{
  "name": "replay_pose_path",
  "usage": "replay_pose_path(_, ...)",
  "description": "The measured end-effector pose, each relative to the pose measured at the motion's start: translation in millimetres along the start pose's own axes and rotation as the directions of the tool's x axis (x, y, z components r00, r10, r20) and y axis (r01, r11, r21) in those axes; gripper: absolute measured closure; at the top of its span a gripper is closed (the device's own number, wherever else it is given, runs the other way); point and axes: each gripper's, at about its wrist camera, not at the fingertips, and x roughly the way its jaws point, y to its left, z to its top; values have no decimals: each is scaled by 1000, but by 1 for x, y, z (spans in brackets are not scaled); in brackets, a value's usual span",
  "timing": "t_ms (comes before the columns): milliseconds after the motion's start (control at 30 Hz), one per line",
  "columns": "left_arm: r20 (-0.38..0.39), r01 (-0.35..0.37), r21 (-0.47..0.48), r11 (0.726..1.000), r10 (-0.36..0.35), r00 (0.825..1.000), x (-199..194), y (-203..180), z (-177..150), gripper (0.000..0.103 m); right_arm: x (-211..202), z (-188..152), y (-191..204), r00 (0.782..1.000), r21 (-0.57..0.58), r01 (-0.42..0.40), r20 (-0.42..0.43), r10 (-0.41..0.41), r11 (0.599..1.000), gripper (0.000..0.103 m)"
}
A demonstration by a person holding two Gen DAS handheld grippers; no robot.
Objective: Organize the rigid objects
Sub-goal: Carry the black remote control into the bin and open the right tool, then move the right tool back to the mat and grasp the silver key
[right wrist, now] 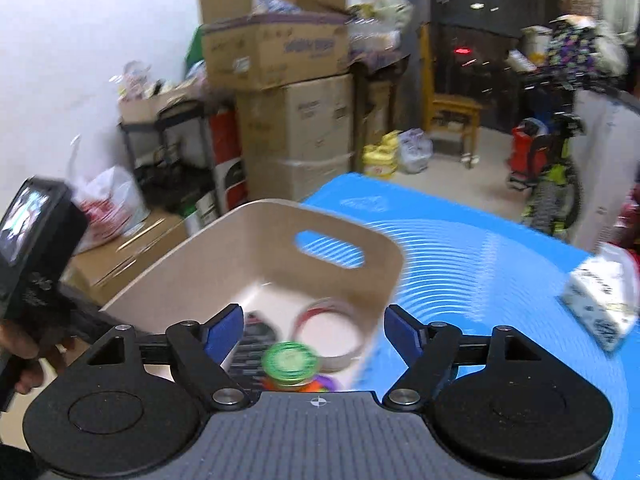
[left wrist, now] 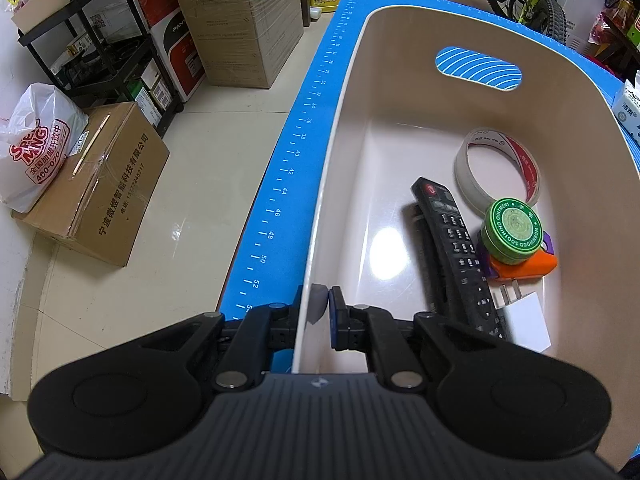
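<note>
Beige bin (left wrist: 344,128), green tin (left wrist: 513,229) seemingly topmost

Glossy cream tile floor (left wrist: 192,208), stacked cardboard boxes (right wrist: 296,120), black shelf cart (left wrist: 100,40), white wall (right wrist: 80,40), wooden chair (right wrist: 452,116)

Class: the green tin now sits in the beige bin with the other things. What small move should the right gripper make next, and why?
Probably swing toward the white packet on the blue mat. The right gripper is open and empty, the green tin already rests inside the bin, and the left gripper clamps the bin's wall.
</note>
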Motion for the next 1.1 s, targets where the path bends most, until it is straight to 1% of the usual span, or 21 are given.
replay_pose_path(67,0,0,-1,1000,0,1000,0,0,0,92,-6,-5,-17,999,22,34,14,-34,999,20)
replay_pose_path(200,0,0,0,1000,0,1000,0,0,0,92,-9,-23,-51,995,63,103,8,-104,993,20)
replay_pose_path(300,0,0,-1,1000,0,1000,0,0,0,92,-4,-44,-75,986,79,162,-38,-160,984,20)
replay_pose_path(400,0,-1,0,1000,1,1000,0,0,0,92,2,-68,-98,974,121,220,-88,-211,968,21)
replay_pose_path(467,0,-1,0,1000,1,1000,0,0,0,92,7,-82,-107,965,133,252,-110,-238,959,22)
replay_pose_path(533,0,0,0,1000,0,1000,0,0,0,91,14,-95,-113,956,136,278,-135,-260,951,26)
replay_pose_path(633,0,0,-1,1000,0,1000,0,0,0,91,25,-108,-119,949,156,289,-175,-262,944,29)
replay_pose_path(800,0,-4,1,1000,4,1000,0,0,0,91,32,-128,-129,945,208,291,-217,-247,934,30)
replay_pose_path(967,0,-4,1,1000,4,1000,0,0,0,91,40,-131,-136,944,244,287,-237,-230,926,34)
replay_pose_path(1000,0,-4,1,1000,4,1000,0,0,0,91,42,-131,-137,944,251,286,-241,-226,925,39)
replay_pose_path(1033,0,-4,1,1000,4,1000,0,0,0,91,43,-131,-138,945,263,280,-244,-218,923,46)
replay_pose_path(1067,0,-4,1,1000,4,1000,0,0,0,91,44,-132,-139,946,275,278,-247,-211,920,47)
replay_pose_path(1100,0,-4,1,1000,4,1000,0,0,0,91,43,-132,-139,947,277,279,-239,-215,920,57)
